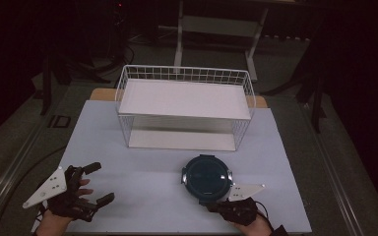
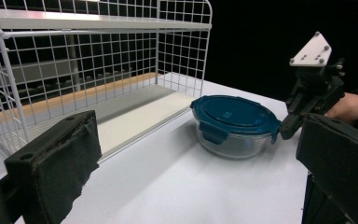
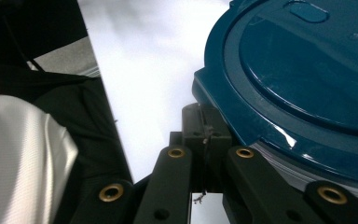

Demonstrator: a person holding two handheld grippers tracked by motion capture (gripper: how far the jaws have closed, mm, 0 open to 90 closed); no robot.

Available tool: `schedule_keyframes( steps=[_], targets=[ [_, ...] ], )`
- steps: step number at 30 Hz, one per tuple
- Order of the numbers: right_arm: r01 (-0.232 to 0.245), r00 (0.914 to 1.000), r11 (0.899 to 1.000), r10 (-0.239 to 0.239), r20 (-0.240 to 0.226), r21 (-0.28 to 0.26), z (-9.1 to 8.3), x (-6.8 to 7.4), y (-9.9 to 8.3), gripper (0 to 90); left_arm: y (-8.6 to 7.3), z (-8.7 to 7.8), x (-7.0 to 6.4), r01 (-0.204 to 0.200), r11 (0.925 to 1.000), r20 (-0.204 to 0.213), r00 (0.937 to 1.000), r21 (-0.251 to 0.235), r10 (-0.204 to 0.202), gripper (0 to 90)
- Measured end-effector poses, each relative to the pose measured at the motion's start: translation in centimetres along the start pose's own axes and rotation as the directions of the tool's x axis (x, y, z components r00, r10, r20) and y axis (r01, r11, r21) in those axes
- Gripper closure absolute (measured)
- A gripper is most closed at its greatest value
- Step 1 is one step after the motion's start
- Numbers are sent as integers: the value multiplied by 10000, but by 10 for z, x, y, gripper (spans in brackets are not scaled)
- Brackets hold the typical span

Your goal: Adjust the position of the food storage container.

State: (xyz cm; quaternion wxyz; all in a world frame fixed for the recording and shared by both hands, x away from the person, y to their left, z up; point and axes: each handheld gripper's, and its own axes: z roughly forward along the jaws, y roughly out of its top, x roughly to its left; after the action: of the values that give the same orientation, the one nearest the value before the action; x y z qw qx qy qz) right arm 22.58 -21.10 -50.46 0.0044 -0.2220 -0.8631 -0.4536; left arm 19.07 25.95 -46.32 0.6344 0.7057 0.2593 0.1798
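Note:
A round glass container with a dark teal clip-on lid (image 1: 206,178) (image 2: 233,122) (image 3: 307,79) stands on the white table, near its front edge and right of centre. My right gripper (image 1: 212,205) (image 3: 206,122) lies low at the container's near rim. Its jaws are pressed together, their tips touching the lid's edge, and I see nothing between them. The left gripper view shows that gripper (image 2: 284,130) reaching the container's side. My left gripper (image 1: 99,183) (image 2: 200,154) rests at the front left with its jaws wide apart and nothing between them, well away from the container.
A white wire rack (image 1: 184,98) (image 2: 98,56) with an upper shelf and a lower shelf stands at the back middle of the table (image 1: 142,167). Its open front faces me, just beyond the container. Dark floor and a stand's legs surround the table.

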Motion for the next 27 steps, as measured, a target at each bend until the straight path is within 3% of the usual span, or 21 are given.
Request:
schedule_keyframes(
  steps=[7,9,14,15,19,23,27],
  targets=[
    [22,9999,10000,-22,126,16,4,-12,7,900,0,0,0,19,10000,7,10000,-27,-19,0],
    [172,9992,9998,-175,356,69,6,-13,8,900,0,0,0,13,10000,-4,10000,-25,-13,0],
    [108,9992,9999,-108,395,0,9,-15,11,900,0,0,0,16,10000,11,10000,-23,-16,0],
    [107,9996,9998,-103,248,-154,7,-14,12,900,0,0,0,5,10000,3,10000,-21,-5,0],
    [373,9962,9977,-326,807,-574,-11,-16,18,900,0,-1,1,48,10000,-22,10000,-48,-49,0],
    [56,9795,9964,116,2012,-851,-36,-39,15,900,0,0,0,-5,10000,3,10000,-9,5,0],
    [-577,9568,9938,822,2788,-949,-48,-67,3,900,0,1,0,8,10000,-2,10000,36,-8,0]
  ],
)
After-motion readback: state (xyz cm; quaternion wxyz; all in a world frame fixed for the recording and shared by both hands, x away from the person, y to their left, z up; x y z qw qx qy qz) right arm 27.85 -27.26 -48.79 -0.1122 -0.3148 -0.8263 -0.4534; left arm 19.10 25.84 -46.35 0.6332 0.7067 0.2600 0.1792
